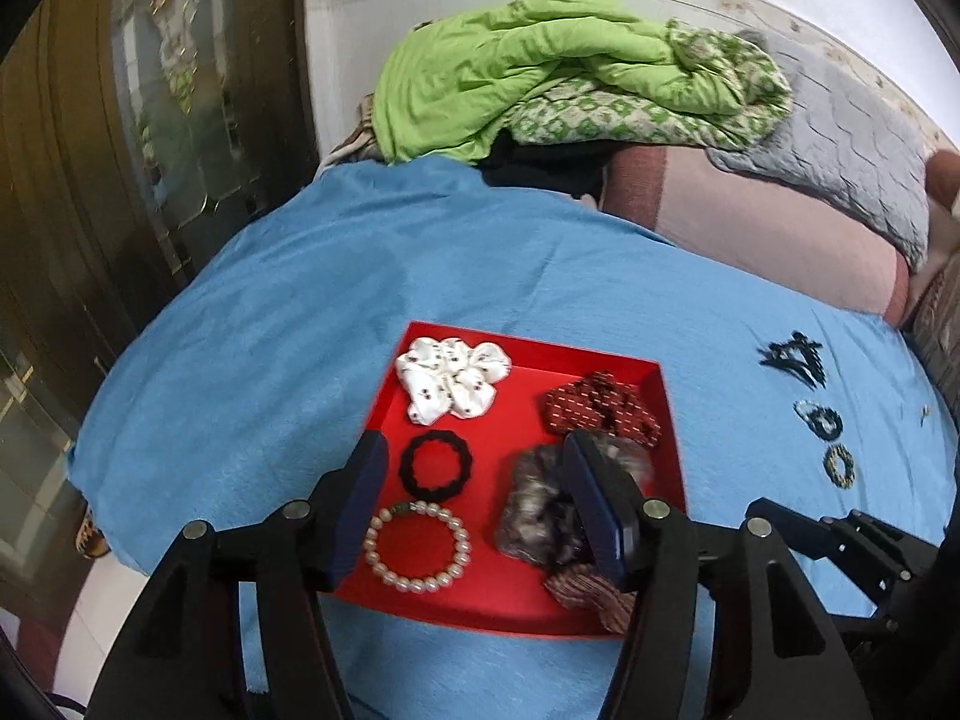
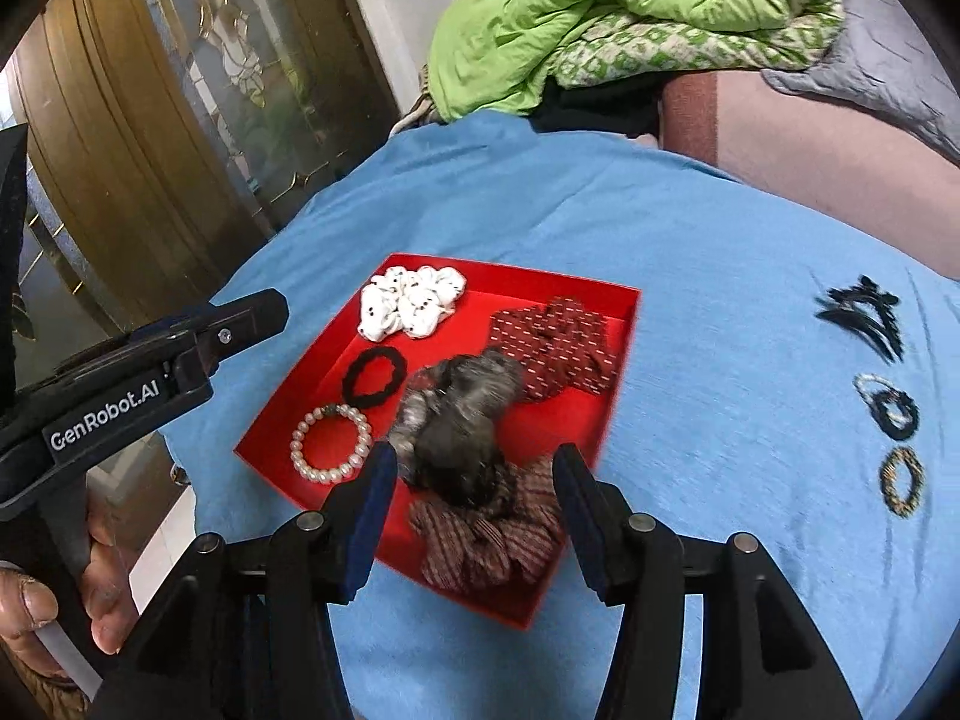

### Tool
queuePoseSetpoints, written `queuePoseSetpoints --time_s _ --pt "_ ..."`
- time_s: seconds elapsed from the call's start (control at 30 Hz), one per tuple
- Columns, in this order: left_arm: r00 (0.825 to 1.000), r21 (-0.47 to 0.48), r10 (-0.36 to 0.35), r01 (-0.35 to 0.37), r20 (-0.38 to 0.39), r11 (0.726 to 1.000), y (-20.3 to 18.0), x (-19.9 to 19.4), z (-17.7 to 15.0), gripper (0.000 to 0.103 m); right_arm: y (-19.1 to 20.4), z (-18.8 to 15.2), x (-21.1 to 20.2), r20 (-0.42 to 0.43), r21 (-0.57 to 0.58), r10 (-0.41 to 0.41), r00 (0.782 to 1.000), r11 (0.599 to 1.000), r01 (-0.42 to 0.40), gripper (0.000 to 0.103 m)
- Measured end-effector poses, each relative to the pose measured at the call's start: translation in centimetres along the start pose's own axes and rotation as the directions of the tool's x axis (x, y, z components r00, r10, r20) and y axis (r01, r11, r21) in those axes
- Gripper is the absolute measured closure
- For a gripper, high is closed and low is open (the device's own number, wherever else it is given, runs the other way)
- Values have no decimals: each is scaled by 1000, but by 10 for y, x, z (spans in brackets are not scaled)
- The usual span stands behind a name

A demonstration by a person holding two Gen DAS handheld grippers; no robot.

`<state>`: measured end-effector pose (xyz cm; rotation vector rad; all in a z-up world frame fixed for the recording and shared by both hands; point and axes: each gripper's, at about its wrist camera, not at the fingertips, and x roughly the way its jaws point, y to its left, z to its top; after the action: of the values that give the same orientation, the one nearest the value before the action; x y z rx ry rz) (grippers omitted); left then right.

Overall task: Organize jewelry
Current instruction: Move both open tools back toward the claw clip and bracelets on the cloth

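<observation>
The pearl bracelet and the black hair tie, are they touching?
Touching: the right wrist view shows the pearl bracelet meeting the black hair tie at its dark bead.

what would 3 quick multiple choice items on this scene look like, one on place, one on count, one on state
1. Where does the pearl bracelet lie?
A. on the blue cloth
B. in the red tray
C. on the green quilt

2. How many scrunchies lie in the tray?
A. two
B. four
C. six

3. How do the jaws of the right gripper stand?
A. open, holding nothing
B. shut on the bracelet
C. shut on the hair claw

Key:
1 B, it rests on the tray floor beside the black hair tie.
2 B, white, dark red, grey and striped.
3 A, a wide gap shows between its fingers.
</observation>
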<state>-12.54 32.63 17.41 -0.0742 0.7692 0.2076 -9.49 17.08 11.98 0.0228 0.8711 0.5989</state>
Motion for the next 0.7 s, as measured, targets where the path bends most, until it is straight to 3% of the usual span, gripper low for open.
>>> queuePoseSetpoints --time_s 0.7 --pt "1000 220 2 -8 29 975 -90 -32 -21 38 -112 -56 -71 39 174 -165 985 972 156 38"
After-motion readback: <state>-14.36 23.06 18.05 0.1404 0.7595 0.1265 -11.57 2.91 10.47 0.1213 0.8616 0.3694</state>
